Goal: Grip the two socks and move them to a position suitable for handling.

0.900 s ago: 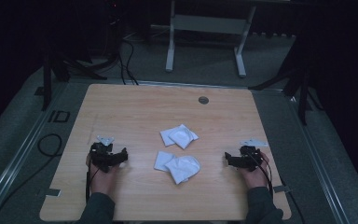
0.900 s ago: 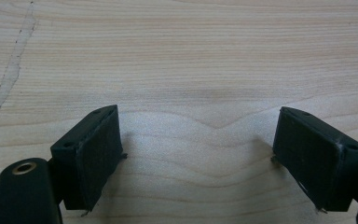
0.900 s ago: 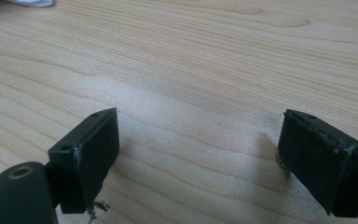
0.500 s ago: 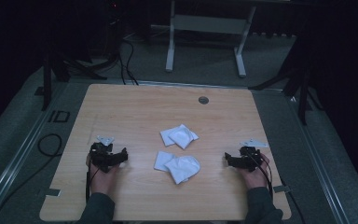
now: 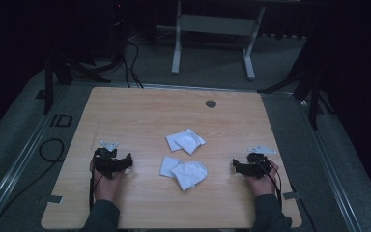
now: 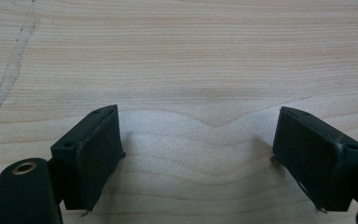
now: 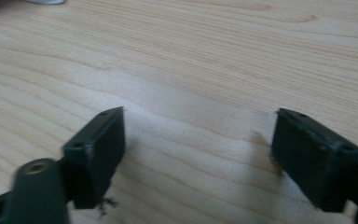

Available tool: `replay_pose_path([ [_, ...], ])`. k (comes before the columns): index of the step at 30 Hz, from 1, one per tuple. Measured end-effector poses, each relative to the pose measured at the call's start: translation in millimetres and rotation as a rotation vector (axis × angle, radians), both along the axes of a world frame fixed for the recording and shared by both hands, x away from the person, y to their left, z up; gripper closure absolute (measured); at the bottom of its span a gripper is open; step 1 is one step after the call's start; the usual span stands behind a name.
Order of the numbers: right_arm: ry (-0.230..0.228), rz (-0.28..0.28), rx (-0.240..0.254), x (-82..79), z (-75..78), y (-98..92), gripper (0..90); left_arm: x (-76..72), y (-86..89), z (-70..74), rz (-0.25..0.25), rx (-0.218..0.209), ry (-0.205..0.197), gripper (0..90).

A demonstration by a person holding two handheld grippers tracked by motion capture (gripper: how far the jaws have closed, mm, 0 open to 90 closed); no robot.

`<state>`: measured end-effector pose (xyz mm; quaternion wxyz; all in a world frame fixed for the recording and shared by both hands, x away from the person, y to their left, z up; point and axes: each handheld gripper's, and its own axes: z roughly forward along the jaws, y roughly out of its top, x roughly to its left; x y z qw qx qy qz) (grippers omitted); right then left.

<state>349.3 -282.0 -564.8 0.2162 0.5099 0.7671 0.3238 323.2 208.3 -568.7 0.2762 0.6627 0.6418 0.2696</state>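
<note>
Cloths, two white and crumpled, lay mid-surface: the nearer cloth just in front of the farther cloth. Pale wood-grain surface lay bare under both grippers; left gripper and right gripper stood spread, their flat black pads empty.

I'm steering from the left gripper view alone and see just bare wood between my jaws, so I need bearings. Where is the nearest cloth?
Observer: A crumpled white cloth lies mid-table, to the inner side of the left gripper.
Operator: Is there a second one?
Observer: Yes, another white cloth lies just beyond the first, apart from it.
Operator: What is the other hand doing?
Observer: The right gripper rests near the table's right edge, jaws open, nothing between them.
</note>
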Motion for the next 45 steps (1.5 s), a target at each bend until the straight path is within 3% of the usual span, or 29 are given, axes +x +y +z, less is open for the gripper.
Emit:
replay_pose_path([
  [1,0.000,0.000,0.000,0.0,0.0,0.0,29.5,-0.1,0.0,0.0,0.000,0.000,0.000,15.3],
  [5,0.009,0.035,0.000,-6.0,4.9,2.9,46.2,-0.2,0.0,0.0,-0.001,-0.001,0.000,15.3],
  [6,0.009,0.035,0.000,-6.0,4.9,2.9,46.2,-0.2,0.0,0.0,-0.001,-0.001,0.000,15.3],
  [7,0.000,0.059,0.007,-9.5,8.6,4.6,53.9,-0.2,0.0,0.0,0.000,0.000,0.000,15.3],
  [11,-0.012,0.097,-0.006,-15.1,15.2,9.3,62.1,-0.1,0.1,0.0,-0.001,-0.001,0.000,15.3],
  [13,0.004,0.148,-0.025,-20.8,17.9,17.3,71.0,-0.6,0.7,0.0,-0.004,-0.002,-0.002,15.6],
  [15,0.005,0.163,-0.033,-22.8,18.8,20.2,73.2,-1.3,1.4,0.1,-0.004,0.000,-0.001,16.0],
  [21,-0.020,0.261,-0.055,-35.5,30.2,37.5,86.6,-5.2,5.5,1.0,0.001,-0.003,-0.013,26.1],
  [28,-0.035,0.348,-0.059,-46.1,36.7,55.7,89.4,-6.4,9.1,1.3,0.002,-0.003,-0.023,32.5],
  [35,-0.023,0.483,-0.101,-53.0,31.3,95.5,88.9,-6.5,11.6,2.0,0.008,-0.005,-0.029,43.3],
  [39,-0.017,0.515,-0.122,-53.3,25.8,110.8,87.3,-7.6,11.4,3.9,0.004,-0.005,-0.016,50.8],
  [45,0.016,0.517,-0.141,-46.1,16.3,121.8,87.1,-8.6,11.0,5.8,-0.006,-0.010,-0.002,56.9],
])
